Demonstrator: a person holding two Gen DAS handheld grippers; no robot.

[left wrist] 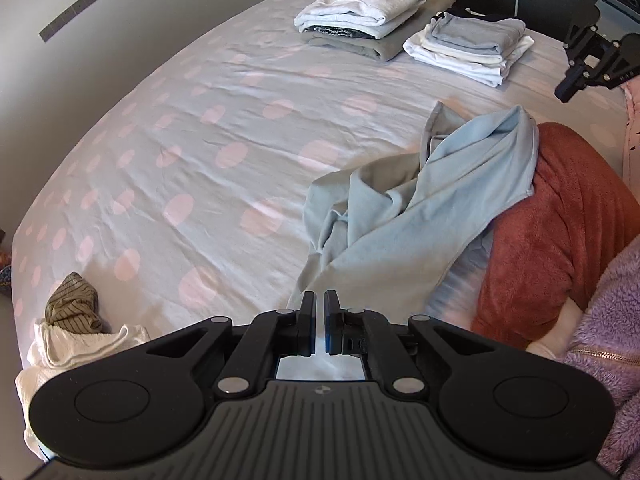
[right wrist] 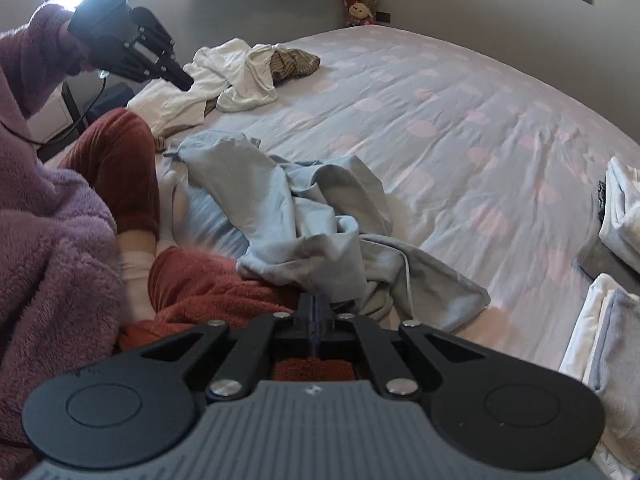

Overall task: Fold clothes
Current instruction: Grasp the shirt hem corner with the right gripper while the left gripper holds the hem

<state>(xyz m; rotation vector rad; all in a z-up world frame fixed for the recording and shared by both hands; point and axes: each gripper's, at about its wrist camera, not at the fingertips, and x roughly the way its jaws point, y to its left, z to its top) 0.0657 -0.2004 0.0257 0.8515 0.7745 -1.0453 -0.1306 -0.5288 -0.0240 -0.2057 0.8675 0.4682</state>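
Observation:
A crumpled light blue garment (left wrist: 400,232) (right wrist: 304,216) lies on the dotted bedsheet (left wrist: 200,140) (right wrist: 460,120), partly draped over a person's knee in red trousers (left wrist: 560,220) (right wrist: 116,152). My left gripper (left wrist: 319,300) is shut apart from a thin slit, its tips just short of the garment's near edge; nothing hangs from it. The right wrist view shows it in the air (right wrist: 186,80) over a heap of unfolded clothes. My right gripper (right wrist: 316,300) is shut and empty, tips close to the garment's edge. It appears raised at the far right of the left wrist view (left wrist: 564,92).
Two folded stacks stand at the bed's far end, one white and grey (left wrist: 360,12), one grey on white (left wrist: 468,48). An unfolded heap of white and striped clothes (left wrist: 76,320) (right wrist: 232,72) lies near the bed's edge. A purple fleece sleeve (right wrist: 52,220) is close by.

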